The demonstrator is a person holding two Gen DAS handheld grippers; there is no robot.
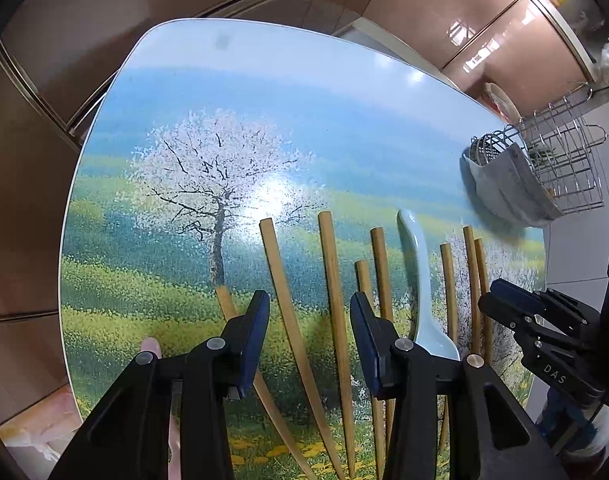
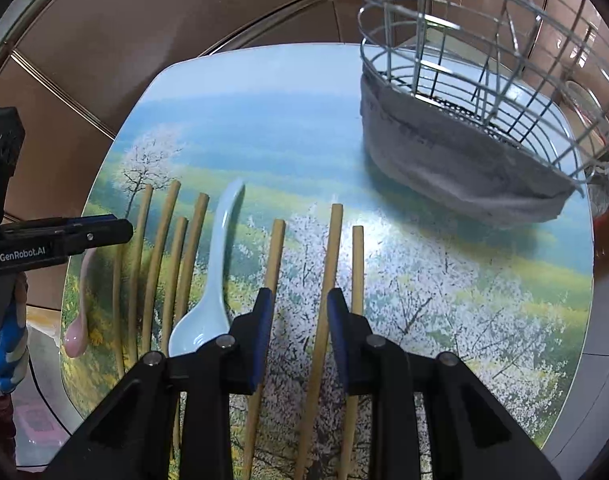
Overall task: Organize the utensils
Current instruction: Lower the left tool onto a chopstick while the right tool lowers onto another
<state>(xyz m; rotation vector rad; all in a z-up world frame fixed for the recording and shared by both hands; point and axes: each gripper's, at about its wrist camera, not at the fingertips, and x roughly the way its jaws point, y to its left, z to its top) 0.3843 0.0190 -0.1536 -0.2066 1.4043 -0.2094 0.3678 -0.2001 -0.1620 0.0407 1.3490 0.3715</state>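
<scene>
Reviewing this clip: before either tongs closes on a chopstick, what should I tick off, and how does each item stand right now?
1. Left tongs open: ok, nothing between the pads.
2. Right tongs open: ok, also holding nothing.
3. One chopstick lined up between the right pads: ok, though a neighbouring chopstick lies close beside the outer pad.
4. Left tongs straddle a single stick: not ok, two chopsticks run through the gap.
5. Wire basket open on top to receive utensils: ok.
6. Blue spoon clear of both tongs: cannot tell, its bowl lies partly hidden behind a finger.
</scene>
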